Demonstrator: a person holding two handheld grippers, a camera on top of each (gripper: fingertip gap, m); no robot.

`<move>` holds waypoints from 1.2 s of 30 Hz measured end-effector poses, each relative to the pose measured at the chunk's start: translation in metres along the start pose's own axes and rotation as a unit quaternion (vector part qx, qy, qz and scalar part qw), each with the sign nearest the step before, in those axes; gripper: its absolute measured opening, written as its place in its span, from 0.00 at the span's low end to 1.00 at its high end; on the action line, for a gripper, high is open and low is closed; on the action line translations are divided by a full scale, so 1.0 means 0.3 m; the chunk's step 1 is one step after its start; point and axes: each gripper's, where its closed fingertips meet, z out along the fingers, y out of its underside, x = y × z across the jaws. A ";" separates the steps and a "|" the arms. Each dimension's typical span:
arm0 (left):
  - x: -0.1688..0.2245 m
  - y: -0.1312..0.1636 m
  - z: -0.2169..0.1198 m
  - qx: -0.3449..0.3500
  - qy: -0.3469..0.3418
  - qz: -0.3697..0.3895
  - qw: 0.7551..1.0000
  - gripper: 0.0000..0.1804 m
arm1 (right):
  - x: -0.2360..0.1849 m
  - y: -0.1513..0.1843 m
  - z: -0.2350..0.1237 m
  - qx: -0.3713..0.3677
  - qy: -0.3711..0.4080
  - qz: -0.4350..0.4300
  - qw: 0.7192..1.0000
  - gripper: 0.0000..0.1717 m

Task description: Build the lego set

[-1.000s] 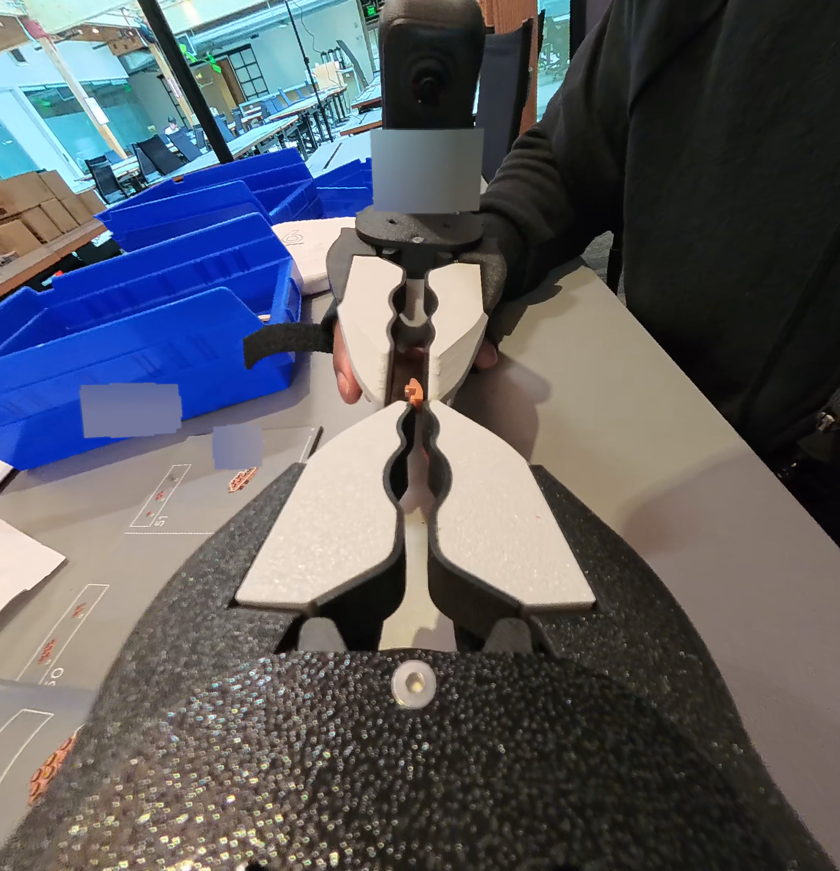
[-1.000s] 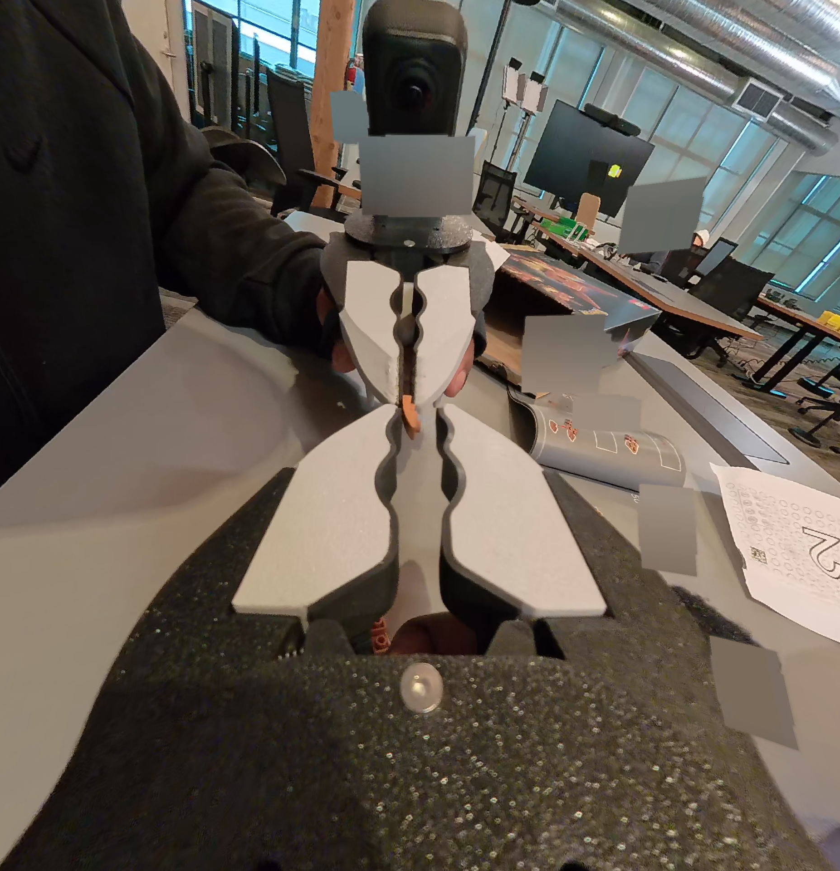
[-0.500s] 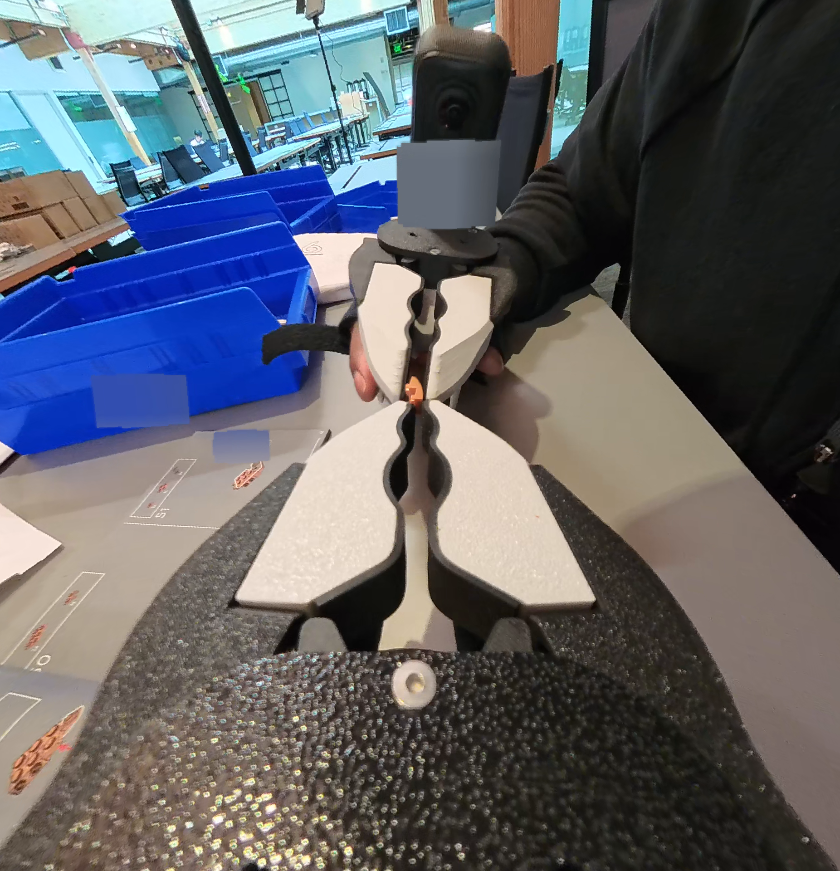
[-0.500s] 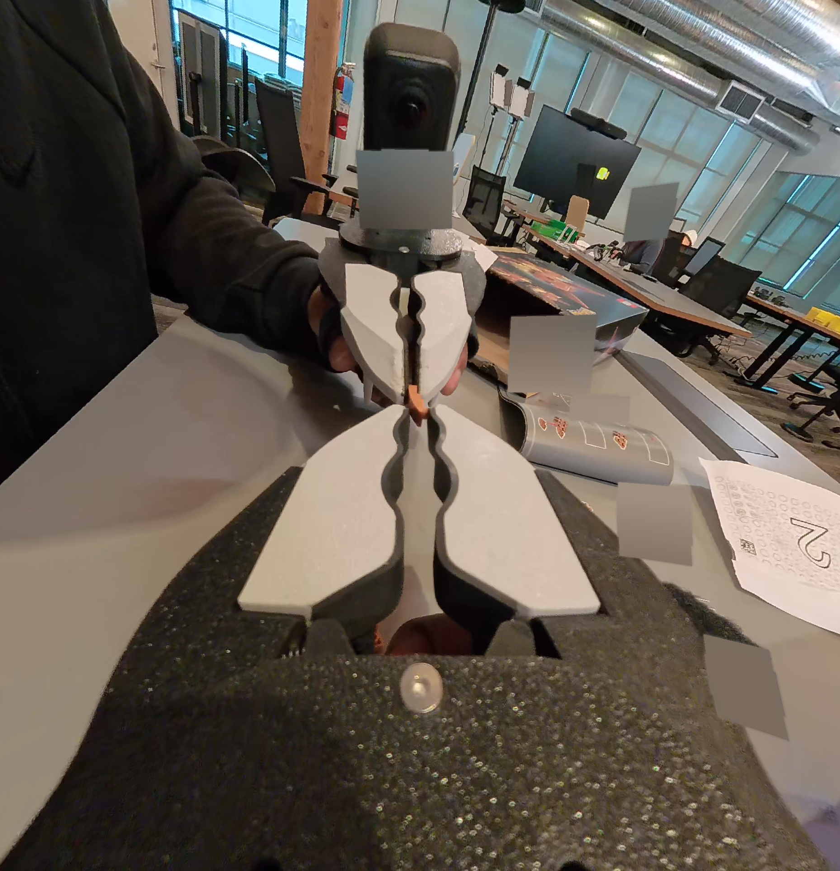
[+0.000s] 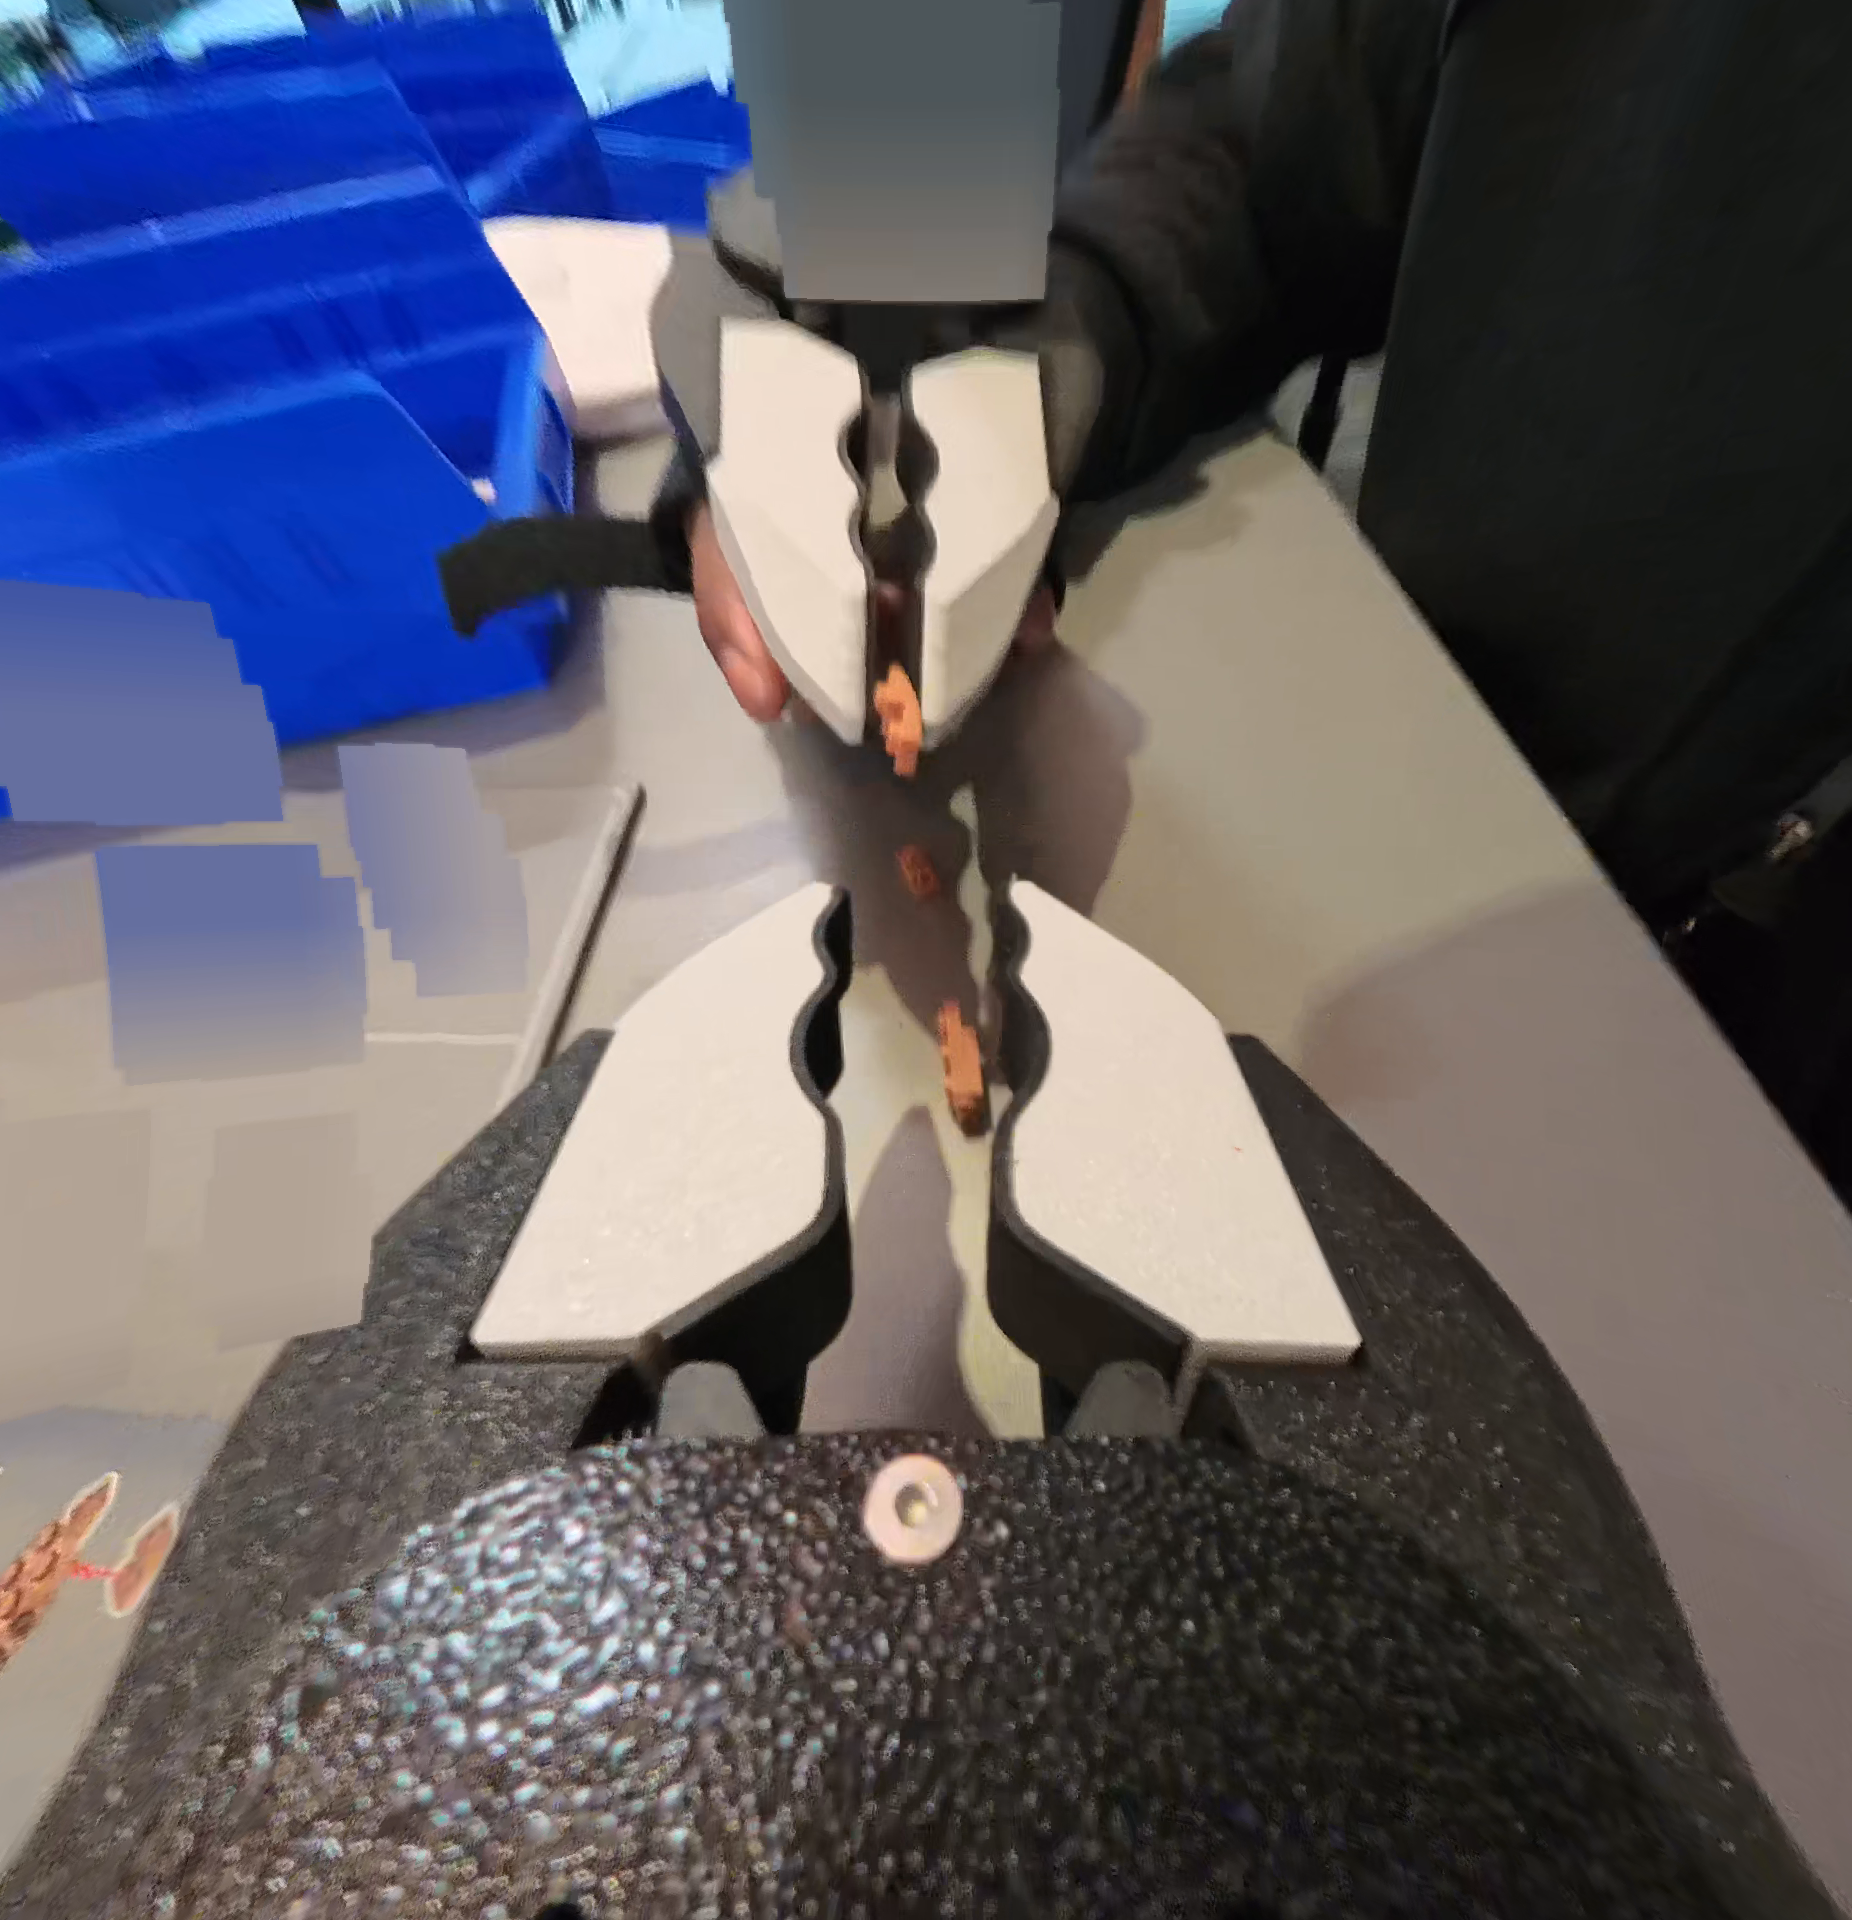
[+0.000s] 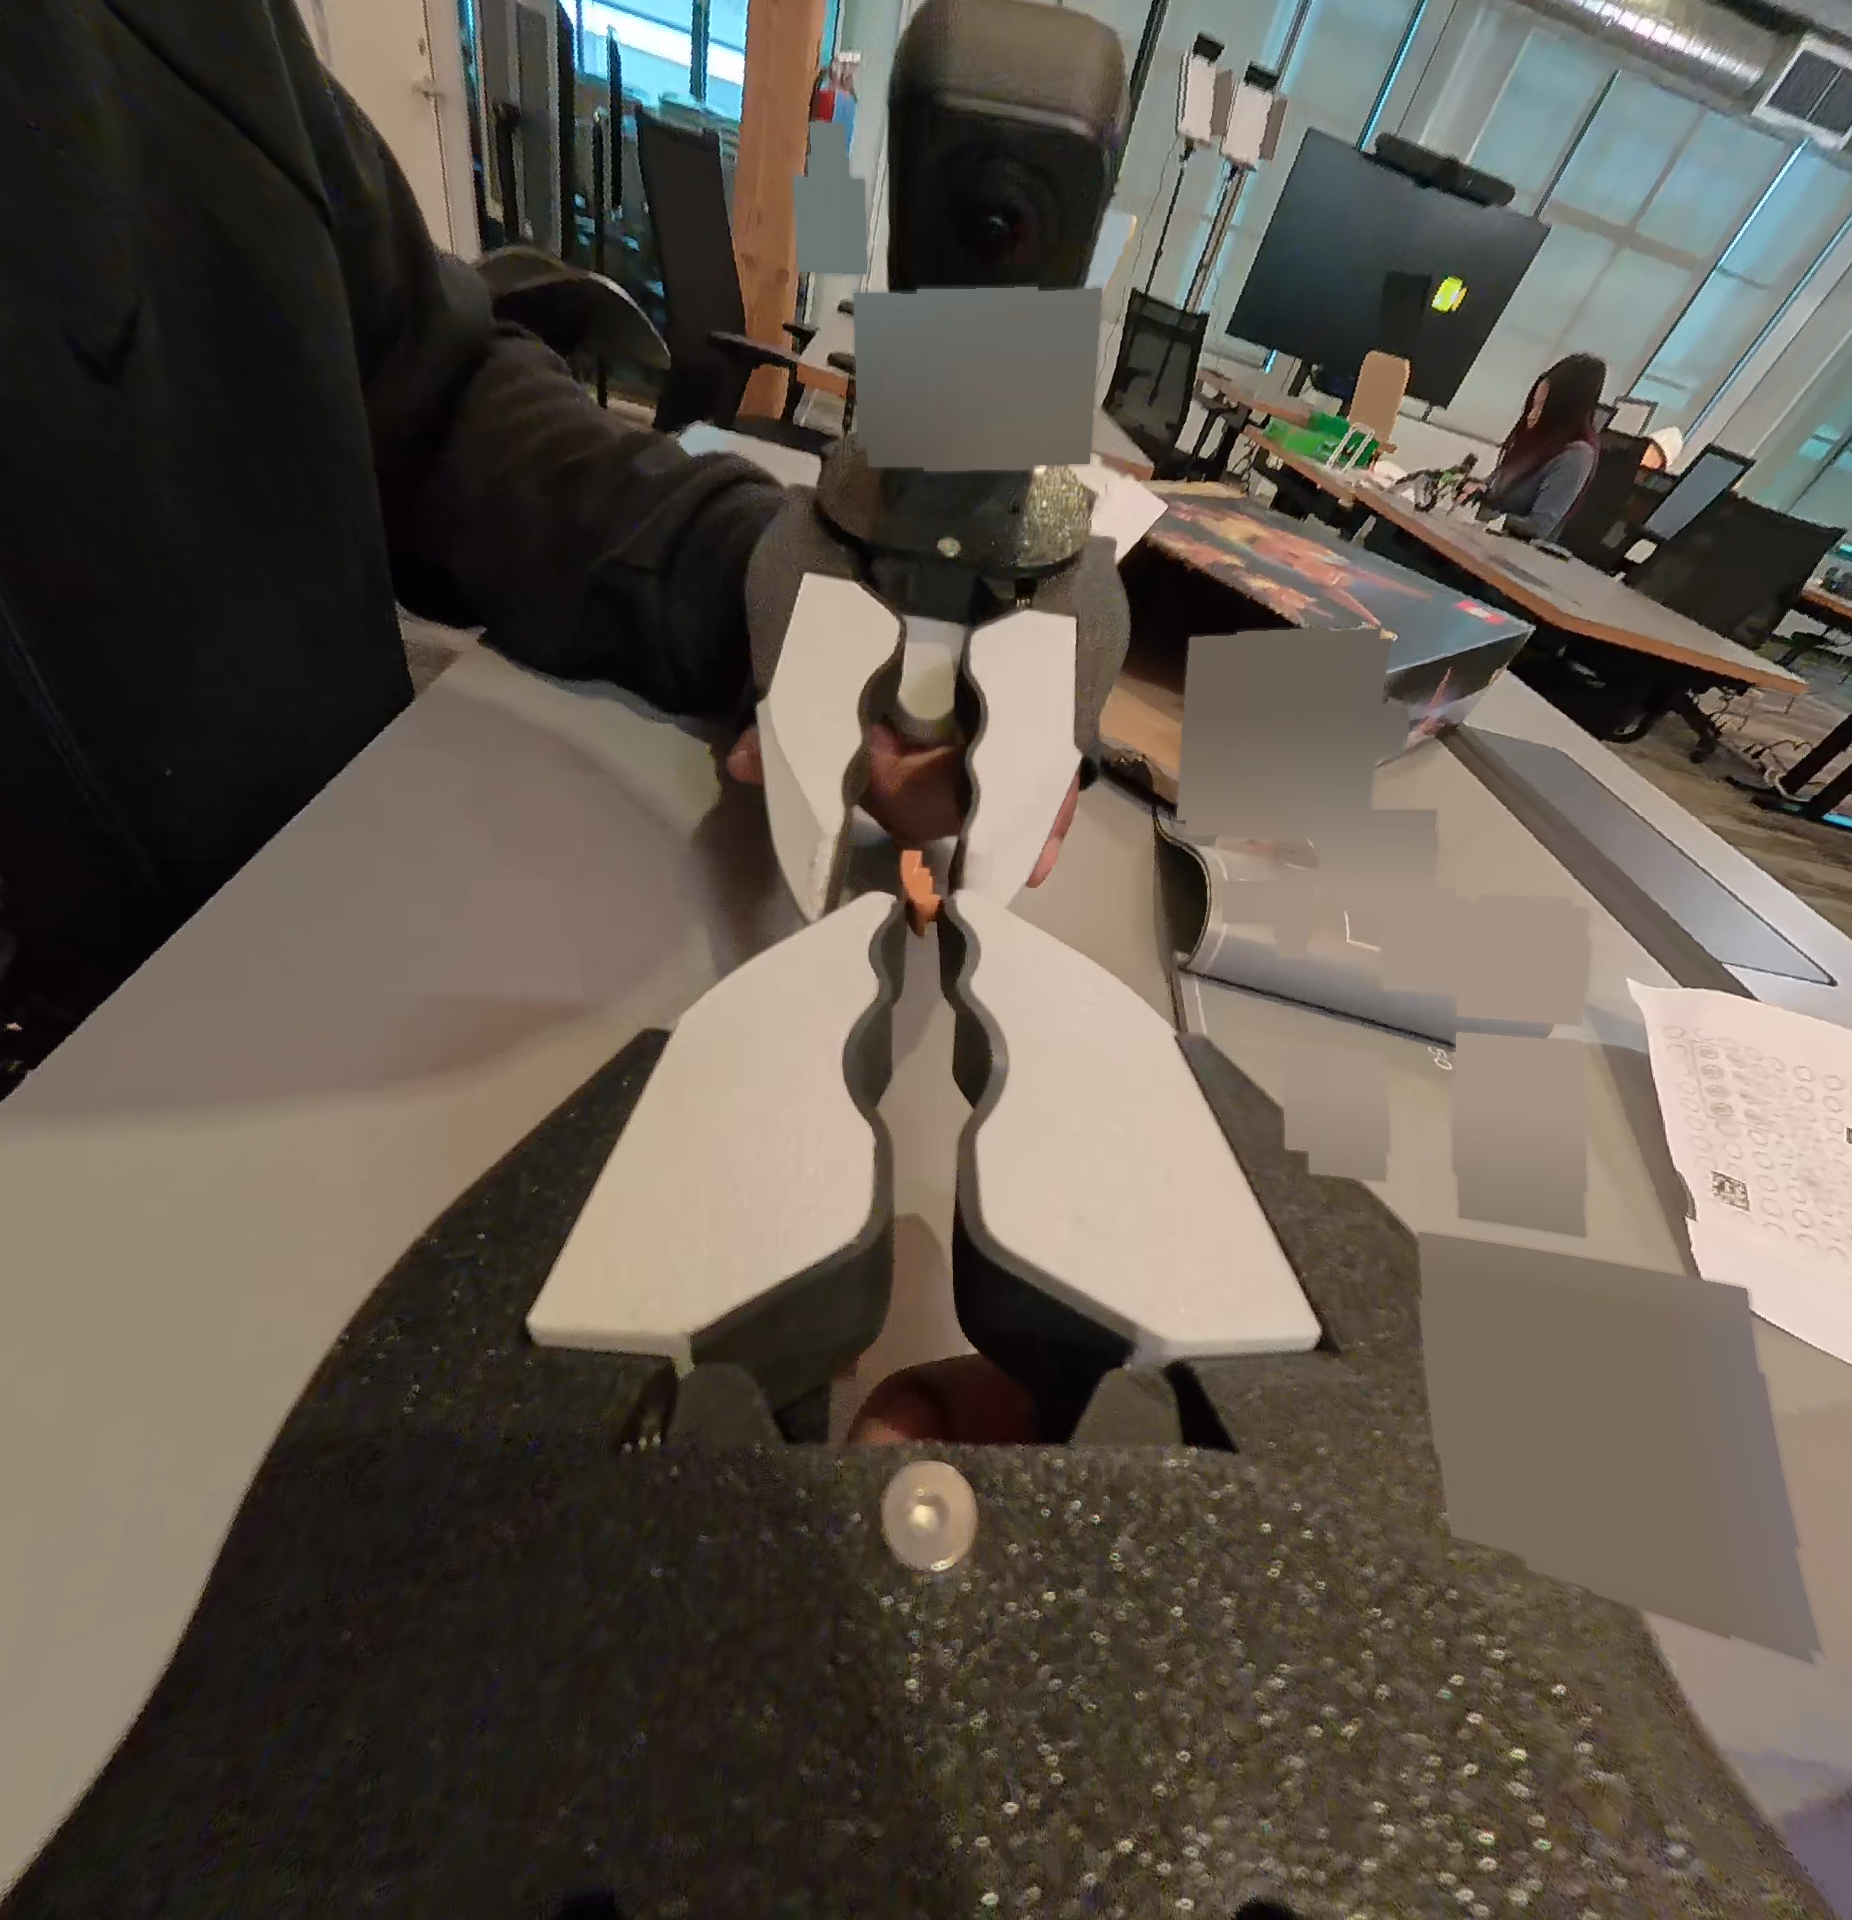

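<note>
The grey bench (image 5: 1317, 831) fills both views, with blue bins (image 5: 226, 416) at ten o'clock in the left wrist view. In the right wrist view a printed box (image 6: 1317, 582) stands at two o'clock and a white sheet (image 6: 1784, 1143) lies at three o'clock. A person's dark sleeve (image 5: 1213, 260) reaches in at one o'clock. The two tools face each other tip to tip above the bench. The left tool (image 5: 922, 894) stands with its fingers apart, pressing on nothing. The right tool (image 6: 922, 906) is clamped at its tips on a small orange piece (image 6: 920, 894), which juts out toward the left tool. A second orange piece (image 5: 961, 1070) shows in the left tool's gap close to the finger at three o'clock, too blurred to tell whether they touch. A third orange piece (image 5: 914, 868) shows just ahead of the left tool's tips, in shadow.
</note>
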 end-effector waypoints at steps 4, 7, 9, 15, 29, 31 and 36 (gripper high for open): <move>0.013 0.085 0.028 -0.085 0.002 0.027 0.996 0.15 | 0.019 0.030 -0.013 -0.026 0.006 0.007 1.000 0.03; 0.020 0.135 0.048 -0.134 -0.001 0.047 0.990 0.15 | 0.023 0.053 -0.013 -0.048 0.005 0.021 0.999 0.03; 0.016 0.167 0.058 -0.165 -0.009 0.057 0.985 0.13 | 0.017 0.063 -0.009 -0.060 -0.001 0.027 0.998 0.03; 0.012 0.161 0.060 -0.157 0.000 0.004 0.988 0.04 | -0.006 0.107 0.004 -0.129 -0.025 0.083 0.988 0.03; -0.041 0.011 0.009 0.016 0.036 -0.223 0.974 0.04 | -0.018 0.111 0.017 -0.131 -0.061 0.268 0.952 0.03; -0.038 0.016 0.014 0.007 0.032 -0.217 0.976 0.04 | -0.016 0.122 0.021 -0.139 -0.052 0.260 0.954 0.03; -0.039 0.022 0.020 -0.001 0.025 -0.212 0.977 0.04 | -0.012 0.130 0.027 -0.142 -0.042 0.259 0.955 0.04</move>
